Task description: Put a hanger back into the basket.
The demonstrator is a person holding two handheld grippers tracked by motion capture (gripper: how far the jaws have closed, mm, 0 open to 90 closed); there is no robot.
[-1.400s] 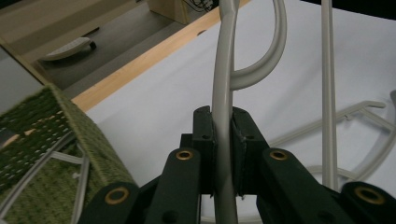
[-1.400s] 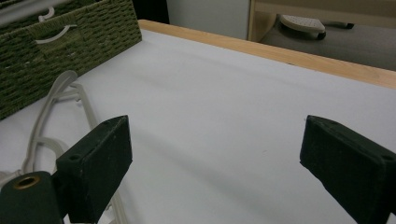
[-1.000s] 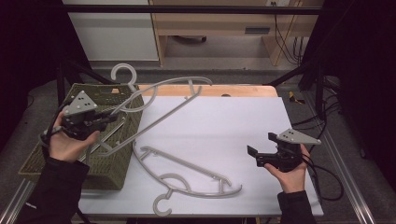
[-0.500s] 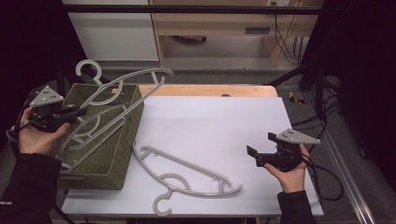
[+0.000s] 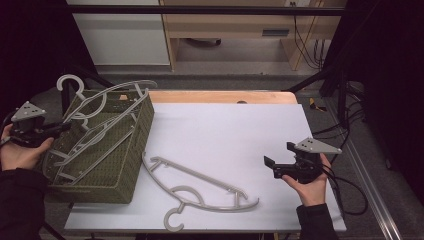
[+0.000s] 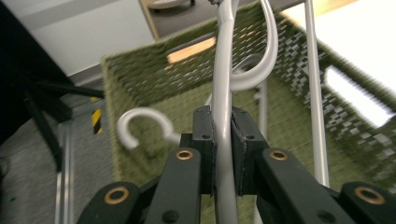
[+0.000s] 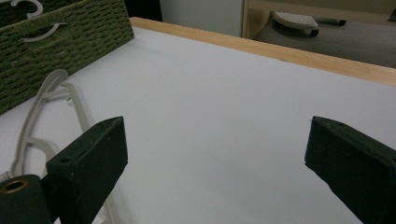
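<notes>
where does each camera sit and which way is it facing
High view: above the person's side, looking forward and down on the table; both hands and sleeves show, left tongs, right tongs.
Left gripper view: on the left tongs, looking along jaws shut on a hanger into the basket.
Right gripper view: on the right tongs, over open jaws across the table.
All three share the basket.

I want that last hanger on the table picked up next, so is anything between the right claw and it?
Nothing visible is. The right claw hangs open over bare white table, and the loose hanger lies flat on the table between it and the basket, with open tabletop between claw and hanger.
</notes>
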